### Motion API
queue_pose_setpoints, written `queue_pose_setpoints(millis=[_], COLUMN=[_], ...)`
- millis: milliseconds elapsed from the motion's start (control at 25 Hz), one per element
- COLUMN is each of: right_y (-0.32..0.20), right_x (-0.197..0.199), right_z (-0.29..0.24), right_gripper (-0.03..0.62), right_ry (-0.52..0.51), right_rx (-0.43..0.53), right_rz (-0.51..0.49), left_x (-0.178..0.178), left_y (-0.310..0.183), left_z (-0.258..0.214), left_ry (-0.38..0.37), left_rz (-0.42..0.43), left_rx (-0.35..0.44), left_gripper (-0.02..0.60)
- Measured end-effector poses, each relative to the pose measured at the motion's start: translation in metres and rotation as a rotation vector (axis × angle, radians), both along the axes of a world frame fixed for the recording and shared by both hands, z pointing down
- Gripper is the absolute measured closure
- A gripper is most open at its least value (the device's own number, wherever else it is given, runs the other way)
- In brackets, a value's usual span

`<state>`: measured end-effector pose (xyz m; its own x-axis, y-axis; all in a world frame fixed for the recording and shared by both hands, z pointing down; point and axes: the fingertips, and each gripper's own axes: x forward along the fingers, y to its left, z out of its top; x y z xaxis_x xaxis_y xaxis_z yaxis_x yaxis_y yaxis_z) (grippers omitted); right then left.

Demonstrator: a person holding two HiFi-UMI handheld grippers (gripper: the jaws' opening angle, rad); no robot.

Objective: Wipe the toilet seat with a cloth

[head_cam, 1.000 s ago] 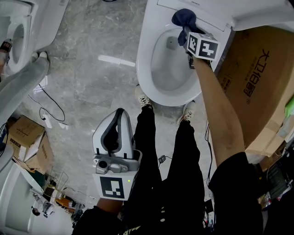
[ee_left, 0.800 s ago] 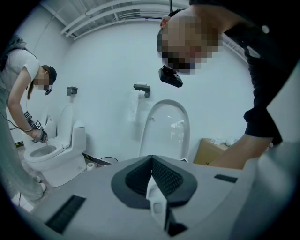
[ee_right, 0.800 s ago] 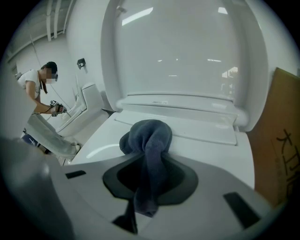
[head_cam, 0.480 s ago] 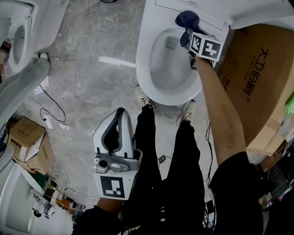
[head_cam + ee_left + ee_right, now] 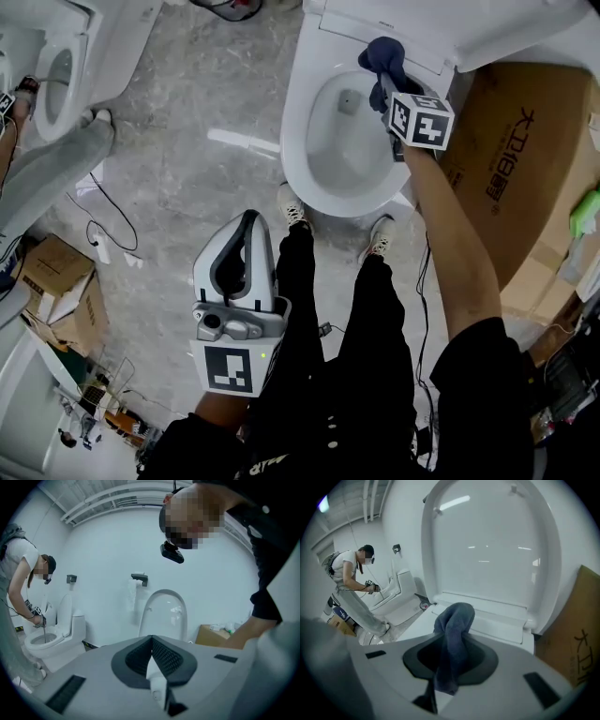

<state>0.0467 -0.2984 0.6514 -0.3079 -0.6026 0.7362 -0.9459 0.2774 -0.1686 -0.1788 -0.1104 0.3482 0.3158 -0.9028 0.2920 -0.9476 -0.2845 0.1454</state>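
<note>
The blue cloth is clamped in the jaws of the right gripper and hangs at the back of the toilet seat, by the hinge. From there the ring curves leftward and toward the person. The left gripper, jaws closed on nothing, is kept well apart.

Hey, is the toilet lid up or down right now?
Up. The lid stands raised behind the bowl, its underside facing the cloth.
</note>
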Motion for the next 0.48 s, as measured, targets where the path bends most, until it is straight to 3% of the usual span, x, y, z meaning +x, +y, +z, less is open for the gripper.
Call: queue_pose_setpoints(millis=[480], right_y=[0.04], right_x=[0.008], right_z=[-0.183], right_gripper=[0.516], right_ry=[-0.031], right_rx=[0.255], right_rz=[-0.18], left_x=[0.017], left_y=[0.0], left_z=[-0.11], left_ry=[0.006], left_rz=[-0.03], left_rx=[0.141], left_gripper=[0.571])
